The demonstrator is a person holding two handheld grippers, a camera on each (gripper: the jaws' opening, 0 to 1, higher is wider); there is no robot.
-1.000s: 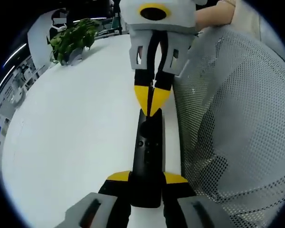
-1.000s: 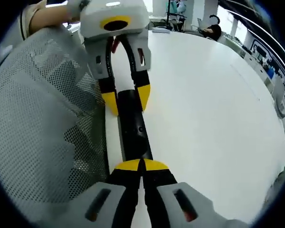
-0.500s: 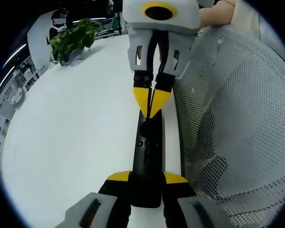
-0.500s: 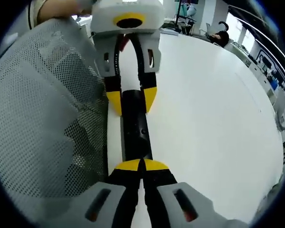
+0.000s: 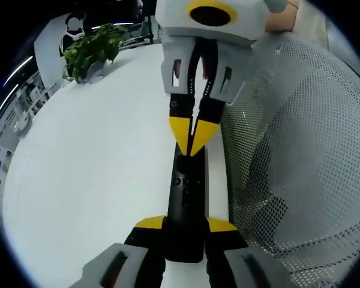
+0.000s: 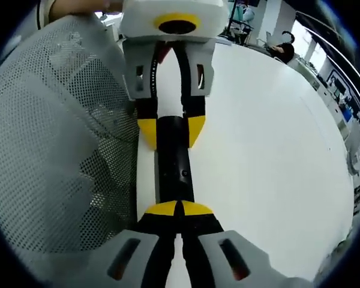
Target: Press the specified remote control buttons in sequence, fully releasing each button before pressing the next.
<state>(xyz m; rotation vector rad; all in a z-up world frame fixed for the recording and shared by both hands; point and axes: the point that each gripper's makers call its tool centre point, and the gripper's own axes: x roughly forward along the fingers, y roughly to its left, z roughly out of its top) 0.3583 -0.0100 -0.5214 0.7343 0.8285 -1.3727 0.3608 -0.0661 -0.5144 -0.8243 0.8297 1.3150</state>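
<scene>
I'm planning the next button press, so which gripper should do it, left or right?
The right gripper. Its jaws are shut to a point resting on the top face of the black remote, ready to press. The left gripper is shut on the remote's other end, steadying it on the white table.

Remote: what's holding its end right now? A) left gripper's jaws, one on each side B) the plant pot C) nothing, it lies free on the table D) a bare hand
A: in the left gripper view the left gripper has its yellow-tipped jaws on either side of the black remote; the right gripper has its shut tips on the remote's far end.
</scene>
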